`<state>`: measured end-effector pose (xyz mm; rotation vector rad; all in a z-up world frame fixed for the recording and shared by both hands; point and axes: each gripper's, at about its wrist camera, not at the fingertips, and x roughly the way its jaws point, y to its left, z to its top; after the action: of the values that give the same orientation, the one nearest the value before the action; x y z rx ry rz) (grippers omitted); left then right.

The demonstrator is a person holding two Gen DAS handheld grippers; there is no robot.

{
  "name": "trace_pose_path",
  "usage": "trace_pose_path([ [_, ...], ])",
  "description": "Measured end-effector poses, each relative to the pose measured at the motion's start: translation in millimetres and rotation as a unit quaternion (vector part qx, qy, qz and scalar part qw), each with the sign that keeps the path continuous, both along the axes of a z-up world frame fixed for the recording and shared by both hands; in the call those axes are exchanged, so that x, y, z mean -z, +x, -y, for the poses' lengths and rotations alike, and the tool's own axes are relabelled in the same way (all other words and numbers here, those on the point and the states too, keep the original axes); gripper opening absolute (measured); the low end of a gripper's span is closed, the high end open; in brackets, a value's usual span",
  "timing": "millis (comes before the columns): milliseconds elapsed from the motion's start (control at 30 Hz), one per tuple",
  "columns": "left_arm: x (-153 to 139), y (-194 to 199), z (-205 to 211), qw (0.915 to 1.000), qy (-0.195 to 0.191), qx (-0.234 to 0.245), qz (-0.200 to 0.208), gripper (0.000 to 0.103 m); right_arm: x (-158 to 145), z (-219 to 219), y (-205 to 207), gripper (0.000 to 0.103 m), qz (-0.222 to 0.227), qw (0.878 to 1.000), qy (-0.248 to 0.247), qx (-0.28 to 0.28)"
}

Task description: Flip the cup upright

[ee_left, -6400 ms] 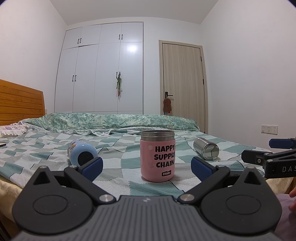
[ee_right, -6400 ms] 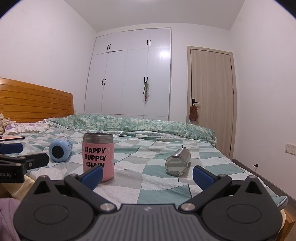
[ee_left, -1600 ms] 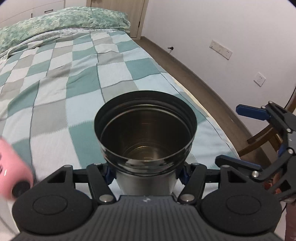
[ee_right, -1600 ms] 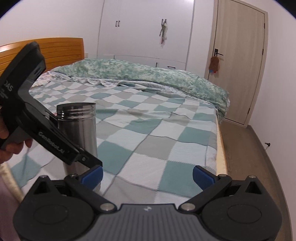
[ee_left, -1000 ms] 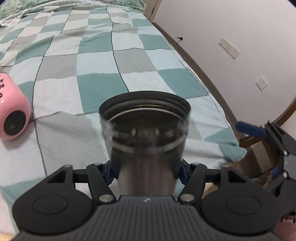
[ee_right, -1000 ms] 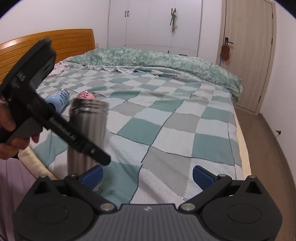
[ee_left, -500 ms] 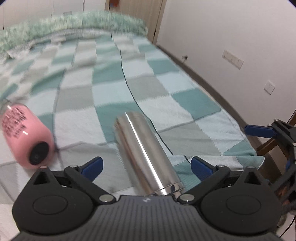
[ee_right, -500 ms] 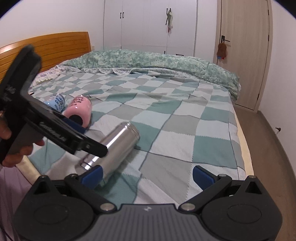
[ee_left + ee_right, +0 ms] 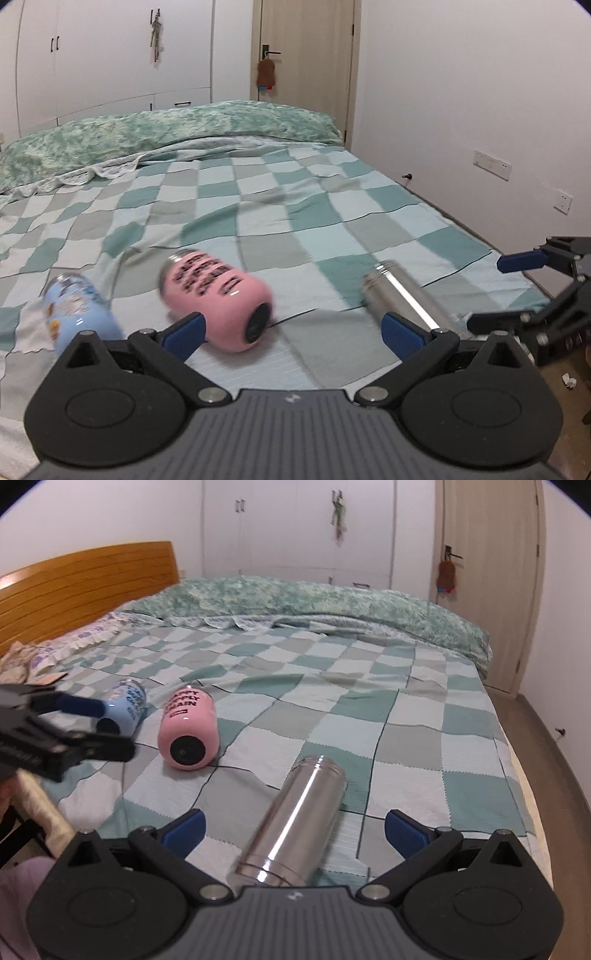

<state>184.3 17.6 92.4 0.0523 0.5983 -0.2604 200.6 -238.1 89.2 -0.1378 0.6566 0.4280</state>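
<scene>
Three cups lie on their sides on the checked bedspread. The steel cup [image 9: 295, 819] lies between my right gripper's [image 9: 294, 827] open fingers, base toward the camera; it also shows in the left wrist view [image 9: 406, 295]. The pink cup [image 9: 218, 295] with black lettering lies just beyond my open, empty left gripper [image 9: 293, 334], black base toward me; it shows in the right view too [image 9: 186, 727]. The light blue cup [image 9: 77, 314] lies to its left, also in the right view [image 9: 123, 707]. The left gripper appears at the right view's left edge [image 9: 66, 727], the right gripper at the left view's right edge [image 9: 532, 291].
The bed [image 9: 424, 716] has a rolled green duvet [image 9: 314, 598] at the back and a wooden headboard [image 9: 85, 583] on the left. Its right edge drops to the floor [image 9: 546, 760]. A wardrobe [image 9: 110, 55] and a door [image 9: 303, 51] stand behind.
My left gripper let go of the steel cup, which fell onto its side. The pink cup has toppled. The left gripper has drawn back and swung left; the right gripper now straddles the steel cup.
</scene>
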Motion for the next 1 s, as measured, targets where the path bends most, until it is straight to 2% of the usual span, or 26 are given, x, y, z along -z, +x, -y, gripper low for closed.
trace_pose_path([
  [167, 11.6, 1.5, -29.1, 0.9999, 0.008, -0.008, 0.001, 0.103, 10.5, -22.5, 19.0, 0.103, -0.023, 0.999, -0.006, 0.034],
  [333, 22.9, 9.8, -47.6, 1.0000, -0.002, -0.008, -0.005, 0.103, 22.3, -42.2, 41.6, 0.103, -0.057, 0.996, -0.028, 0.057],
  [533, 35.8, 22.0, -52.4, 1.0000, 0.002, 0.002, -0.005, 0.103, 37.0, -55.4, 75.3, 0.103, -0.101, 0.990, -0.060, 0.083],
  [767, 47.6, 38.8, -53.2, 0.9999, 0.003, 0.009, -0.010, 0.103, 54.9, -61.1, 113.8, 0.103, -0.149, 0.981, -0.061, 0.108],
  [1000, 52.4, 50.5, -49.2, 0.9999, 0.000, 0.009, -0.008, 0.103, 61.9, -64.3, 130.7, 0.103, -0.158, 0.979, -0.063, 0.108],
])
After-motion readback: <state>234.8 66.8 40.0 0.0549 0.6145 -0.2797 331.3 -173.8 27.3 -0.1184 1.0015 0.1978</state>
